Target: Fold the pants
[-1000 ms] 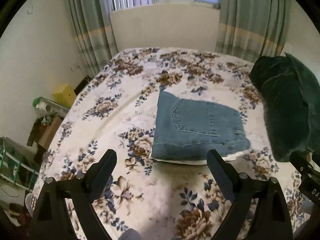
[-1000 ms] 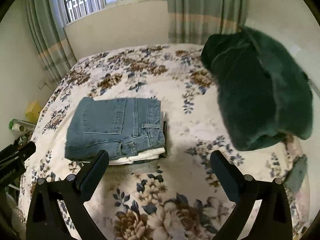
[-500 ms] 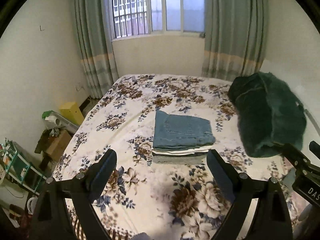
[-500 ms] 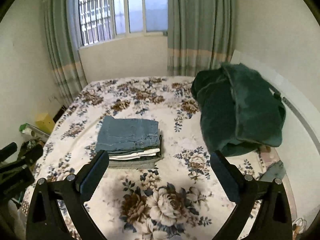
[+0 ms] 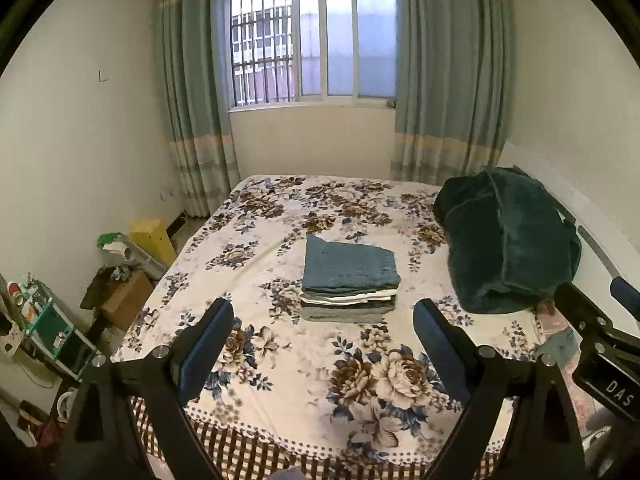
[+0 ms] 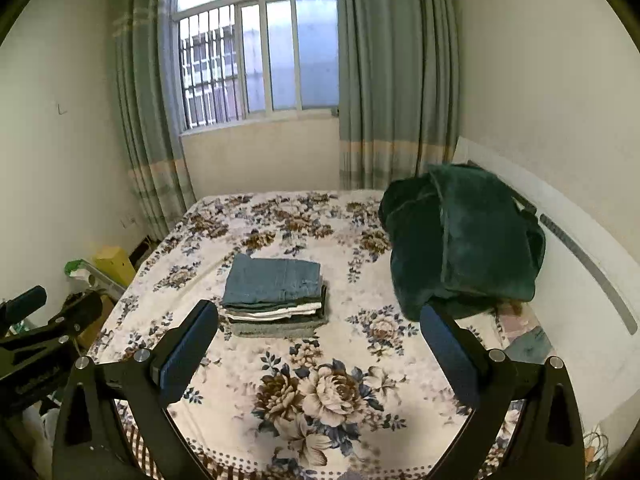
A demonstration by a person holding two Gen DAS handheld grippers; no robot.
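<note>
Since the blue jeans (image 5: pixel 349 265) already sit folded as the top layer of a small stack of folded clothes (image 5: pixel 347 300) mid-bed, the fold looks done or nearly so, my read only. Denim: judged fairly heavy, stiff-ish for cloth, not slippery, nothing fragile; holds a crease but thick edges spring back. Best grab would be the near folded edge of the jeans (image 6: pixel 272 298), pinching all layers at the two near corners, one gripper each; a grab on the top layer alone would likely peel the fold open. White and grey garments lie under it, so a deep pinch could catch those too

Left gripper (image 5: pixel 323 354) has fingers wide apart, nothing between them, hanging above the near end of the bed, well apart from the stack. Right gripper (image 6: pixel 319 358) same: fingers spread, empty, pulled back over the foot of the floral bedspread (image 6: pixel 328 396)

Around: dark green plush blanket (image 5: pixel 508 240) heaped on the right side of the bed near the wall, apart from the stack, not in the way of a straight approach. Window (image 5: pixel 312 40) with bars and teal curtains (image 5: pixel 448 80) behind. Left of the bed on the floor: yellow box (image 5: pixel 150 236), cardboard box (image 5: pixel 124 296), green shelf rack (image 5: pixel 52 332) with clutter. Path from grippers to stack is open bedspread, nothing standing between
</note>
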